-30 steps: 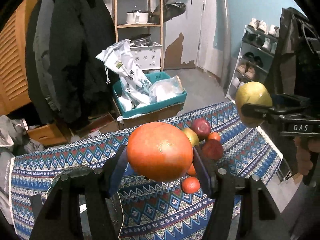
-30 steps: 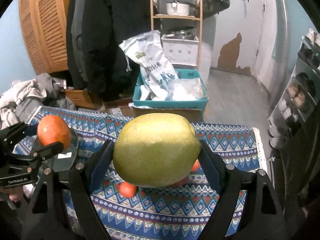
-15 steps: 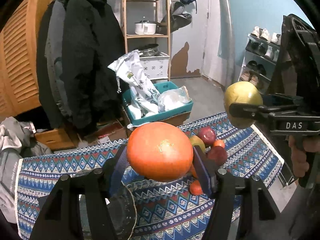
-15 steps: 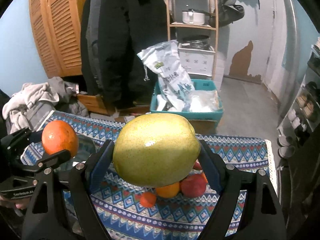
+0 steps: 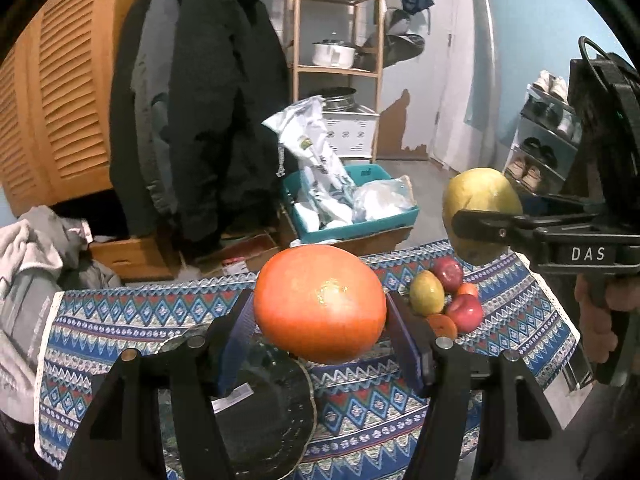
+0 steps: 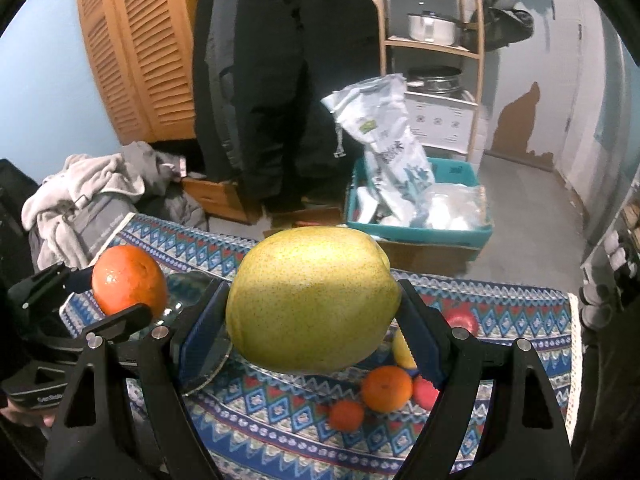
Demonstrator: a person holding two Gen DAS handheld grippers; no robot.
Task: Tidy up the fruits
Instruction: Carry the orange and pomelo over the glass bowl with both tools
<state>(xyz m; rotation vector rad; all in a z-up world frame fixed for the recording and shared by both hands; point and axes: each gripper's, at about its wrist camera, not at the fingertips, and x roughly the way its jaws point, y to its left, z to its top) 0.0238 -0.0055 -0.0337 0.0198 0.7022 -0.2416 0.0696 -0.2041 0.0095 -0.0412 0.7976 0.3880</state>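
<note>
From the left wrist view, the left hand-held gripper (image 5: 320,312) pinches a large round orange fruit (image 5: 320,304) above a clear glass plate (image 5: 276,416) that holds no fruit as far as can be seen. So the sorting seems barely begun: a heap of small red, yellow and orange fruits (image 5: 448,300) waits on the counter's blue patterned cloth (image 5: 120,328). Behind stand a dark hanging coat (image 5: 200,100), a wooden shelf rack (image 5: 340,60) and a teal crate (image 5: 352,216).

From the right wrist view, the right hand-held gripper (image 6: 314,320) clamps a big speckled yellow-green pear-like fruit (image 6: 312,300) held over the cloth (image 6: 280,408). The heap (image 6: 384,388) lies below to the right, the plate (image 6: 200,320) to the left. A louvred wooden cupboard (image 6: 136,48) and a pile of grey clothes (image 6: 92,192) fill the room behind.
</note>
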